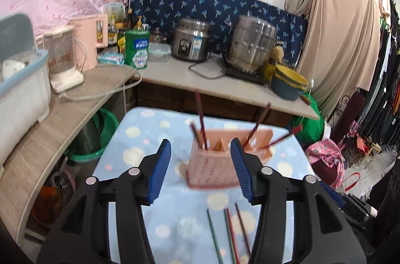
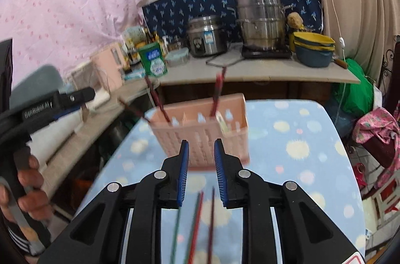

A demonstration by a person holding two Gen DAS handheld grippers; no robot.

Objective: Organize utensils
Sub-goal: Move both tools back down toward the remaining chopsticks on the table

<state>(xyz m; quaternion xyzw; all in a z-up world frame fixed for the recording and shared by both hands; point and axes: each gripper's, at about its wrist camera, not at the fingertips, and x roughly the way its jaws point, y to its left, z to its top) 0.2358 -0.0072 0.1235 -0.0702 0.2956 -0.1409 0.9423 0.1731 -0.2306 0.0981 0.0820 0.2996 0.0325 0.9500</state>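
A pink slotted utensil holder [image 1: 215, 164] stands on the blue dotted cloth [image 1: 140, 139], with several dark red chopsticks [image 1: 200, 121] sticking out of it. It also shows in the right wrist view [image 2: 200, 131]. Three loose chopsticks, green and red, [image 1: 227, 234] lie on the cloth below the holder, also seen in the right wrist view [image 2: 197, 221]. My left gripper [image 1: 201, 151] is open and empty, in front of the holder. My right gripper [image 2: 201, 146] is partly open and empty, above the loose chopsticks and in front of the holder. The left gripper also appears at the left of the right wrist view [image 2: 75, 96].
A counter [image 1: 175, 76] behind the table carries a rice cooker [image 1: 192, 41], a steel steamer pot [image 1: 252, 44], stacked yellow and blue bowls [image 1: 290, 84], a green can [image 1: 136, 49] and bottles. A side shelf [image 1: 50, 139] at the left holds a pink kettle [image 1: 87, 41] and a plastic bin [image 1: 20, 89].
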